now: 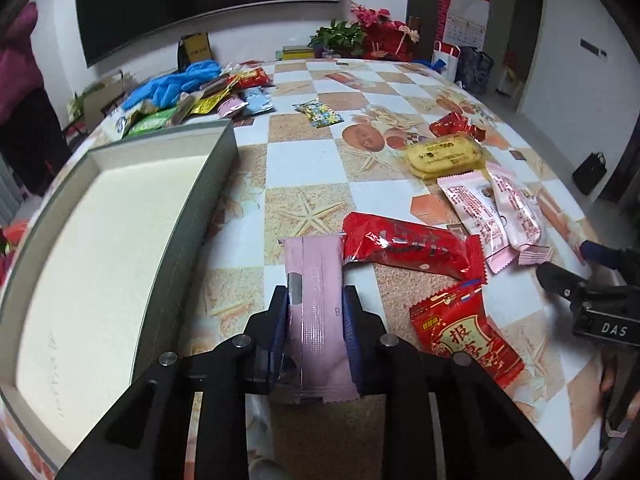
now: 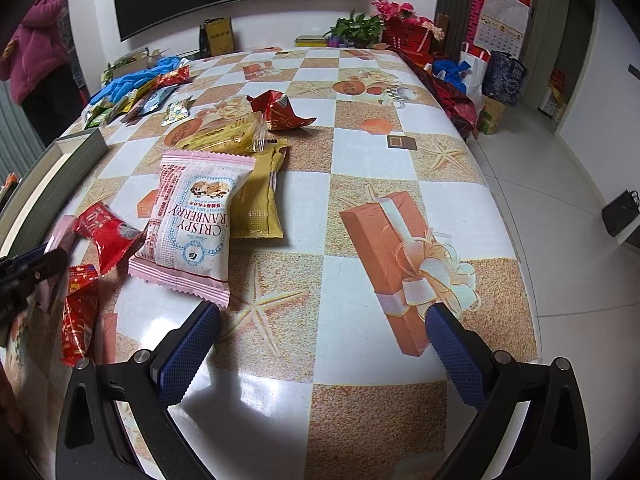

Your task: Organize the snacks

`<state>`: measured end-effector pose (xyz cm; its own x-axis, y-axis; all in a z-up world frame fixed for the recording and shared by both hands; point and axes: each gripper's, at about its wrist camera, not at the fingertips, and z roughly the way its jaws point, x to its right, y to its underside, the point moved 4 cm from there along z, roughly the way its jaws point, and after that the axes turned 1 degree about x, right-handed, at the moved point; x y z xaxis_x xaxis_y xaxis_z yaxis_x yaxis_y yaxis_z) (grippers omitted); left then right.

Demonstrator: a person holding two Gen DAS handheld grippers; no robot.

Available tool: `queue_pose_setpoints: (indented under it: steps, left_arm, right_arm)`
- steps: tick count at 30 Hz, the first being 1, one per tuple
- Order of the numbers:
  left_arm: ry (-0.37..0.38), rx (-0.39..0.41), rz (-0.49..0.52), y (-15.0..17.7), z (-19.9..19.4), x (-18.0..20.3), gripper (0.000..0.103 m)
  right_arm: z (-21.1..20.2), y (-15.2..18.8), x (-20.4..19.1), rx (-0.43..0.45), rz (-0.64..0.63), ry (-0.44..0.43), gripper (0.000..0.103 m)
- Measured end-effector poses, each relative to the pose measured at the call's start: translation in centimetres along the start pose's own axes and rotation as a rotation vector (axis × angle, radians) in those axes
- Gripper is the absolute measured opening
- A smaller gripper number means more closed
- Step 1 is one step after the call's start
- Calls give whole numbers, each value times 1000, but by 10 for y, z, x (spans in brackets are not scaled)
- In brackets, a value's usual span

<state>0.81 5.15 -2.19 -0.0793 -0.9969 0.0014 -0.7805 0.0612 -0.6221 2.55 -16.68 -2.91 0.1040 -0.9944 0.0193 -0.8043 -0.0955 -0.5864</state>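
Clamping a plain pink sachet, left claw, right claw spread apart, near "CRISPY CRANBERRY" packet.

One big box, two pink cranberry packs, three red packs, one yellow pack, one plain pink pack.

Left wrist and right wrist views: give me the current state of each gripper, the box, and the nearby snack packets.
left gripper: shut on the pink packet
right gripper: open, nothing between the jaws
box: open, nothing visible inside
red packet: sealed, lying on the table
cranberry packet: sealed, resting partly on the gold packet
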Motion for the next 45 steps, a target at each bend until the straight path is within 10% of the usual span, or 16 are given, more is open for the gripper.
queue_pose_setpoints:
  steps: [6,14,30,33,38,41,44,45]
  left_arm:
    - [93,15,-63,-2,-1,-14,29]
    - [85,21,-56,4,-6,-18,26]
    - [204,30,-151,7,-7,-41,27]
    - [215,35,-177,8,-8,-45,27]
    - [214,35,-175,8,-8,-45,28]
    - [195,31,-136,8,-8,-38,28]
    - [176,27,-87,8,-9,-27,28]
    - [172,26,-78,8,-9,-24,28]
  right_arm:
    - [1,-2,-6,-18,29,20,102]
    - [-29,11,-75,-11,-25,-172,102]
    - [-15,0,-139,-25,-135,-98,101]
    - [-11,0,-142,-33,-89,-144,81]
    - [-2,-7,-158,-13,-150,-97,75]
    - [-7,-7,-166,3,-211,-97,54]
    - [-11,-4,-152,-4,-210,-67,2]
    - [-11,-4,-143,-11,-183,-73,2]
